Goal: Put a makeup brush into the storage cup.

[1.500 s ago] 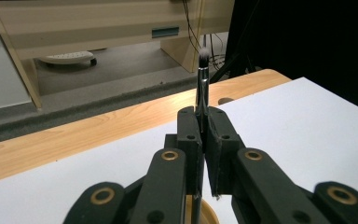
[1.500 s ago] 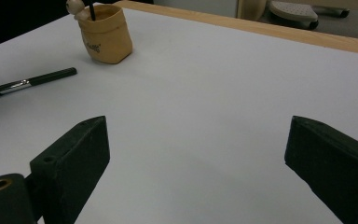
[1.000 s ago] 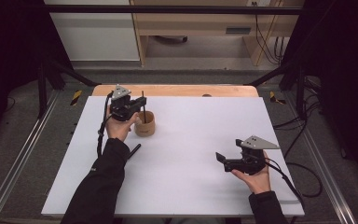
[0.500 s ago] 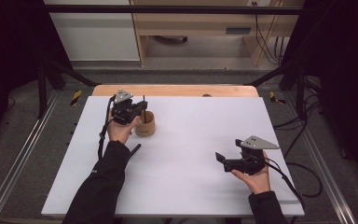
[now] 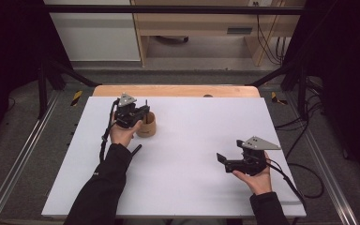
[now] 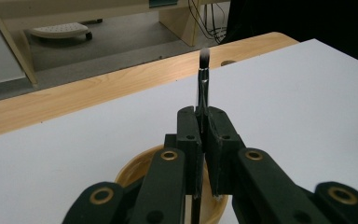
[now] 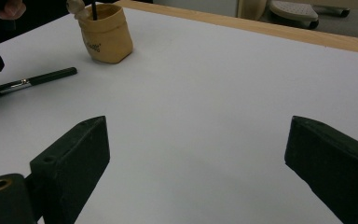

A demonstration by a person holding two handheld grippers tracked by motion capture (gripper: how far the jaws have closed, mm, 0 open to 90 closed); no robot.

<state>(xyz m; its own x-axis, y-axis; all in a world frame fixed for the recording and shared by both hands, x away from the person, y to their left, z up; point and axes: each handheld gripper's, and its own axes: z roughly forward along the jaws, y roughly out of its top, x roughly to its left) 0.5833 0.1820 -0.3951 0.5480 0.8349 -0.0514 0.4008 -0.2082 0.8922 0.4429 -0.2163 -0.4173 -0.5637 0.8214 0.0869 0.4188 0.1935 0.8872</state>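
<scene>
My left gripper (image 5: 142, 112) hovers just above a small tan cup (image 5: 146, 126), shut on a thin make-up brush (image 6: 203, 74). The brush stands upright with its grey bristle tip up, and its dark handle (image 7: 94, 9) reaches down into the cup (image 7: 106, 35). In the left gripper view the jaws press flat on the handle, with the cup's rim (image 6: 135, 170) right below them. My right gripper (image 5: 221, 161) rests low at the right side of the white table, open. Its two jaws stand wide apart in the right gripper view (image 7: 198, 149) with nothing between them.
A second black brush (image 7: 37, 80) lies flat on the white tabletop (image 5: 192, 122) beside the left forearm, near the cup. A wooden strip (image 5: 178, 90) runs along the table's far edge. Cables trail from the right gripper off the table's right side.
The left gripper has sunk slightly toward the cup with the brush in it. The right gripper has not moved.
</scene>
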